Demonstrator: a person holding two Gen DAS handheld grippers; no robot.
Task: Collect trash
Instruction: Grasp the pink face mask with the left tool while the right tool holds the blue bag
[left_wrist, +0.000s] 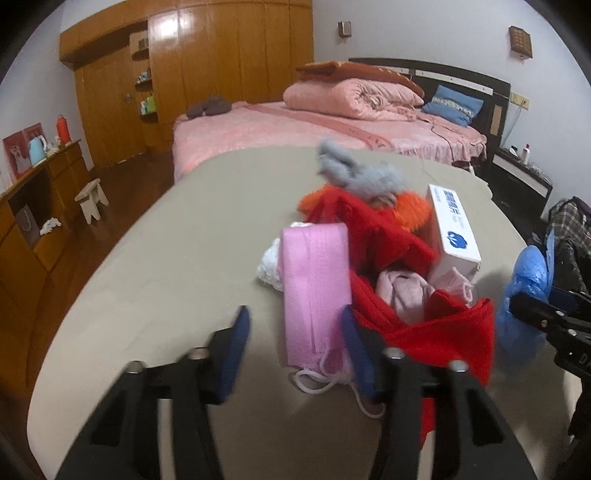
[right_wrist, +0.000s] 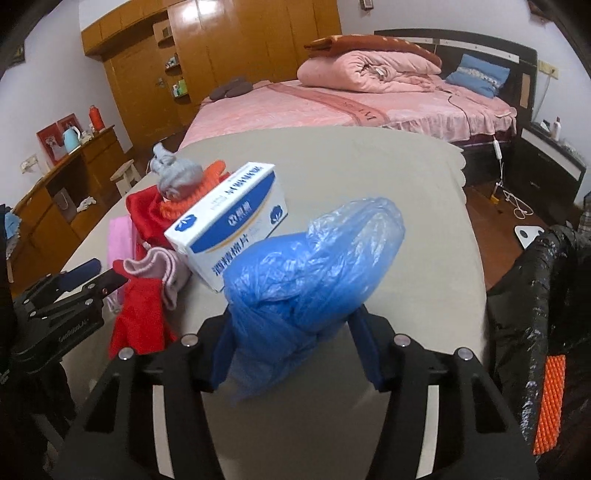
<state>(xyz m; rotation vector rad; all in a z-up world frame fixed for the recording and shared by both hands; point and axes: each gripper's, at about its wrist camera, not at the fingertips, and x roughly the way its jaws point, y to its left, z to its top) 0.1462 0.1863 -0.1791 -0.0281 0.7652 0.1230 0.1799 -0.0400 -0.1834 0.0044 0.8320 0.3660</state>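
Note:
My right gripper (right_wrist: 291, 332) is shut on a crumpled blue plastic bag (right_wrist: 310, 262) and holds it above the beige table (right_wrist: 369, 166); the bag also shows in the left wrist view (left_wrist: 524, 295). My left gripper (left_wrist: 295, 332) is open and empty, low over the table, with a pink face mask (left_wrist: 317, 288) between its fingers. A white and blue box (right_wrist: 229, 225) lies on a pile of red cloth (left_wrist: 384, 236), pink cloth (left_wrist: 406, 291), orange knit (left_wrist: 410, 210) and a grey knit item (left_wrist: 354, 173).
A black trash bag (right_wrist: 539, 295) hangs open at the table's right edge with something orange (right_wrist: 550, 402) inside. A pink bed (right_wrist: 332, 107) stands behind the table, a wooden wardrobe (right_wrist: 221, 48) and low cabinet (right_wrist: 55, 206) at left, and a small stool (left_wrist: 92, 199).

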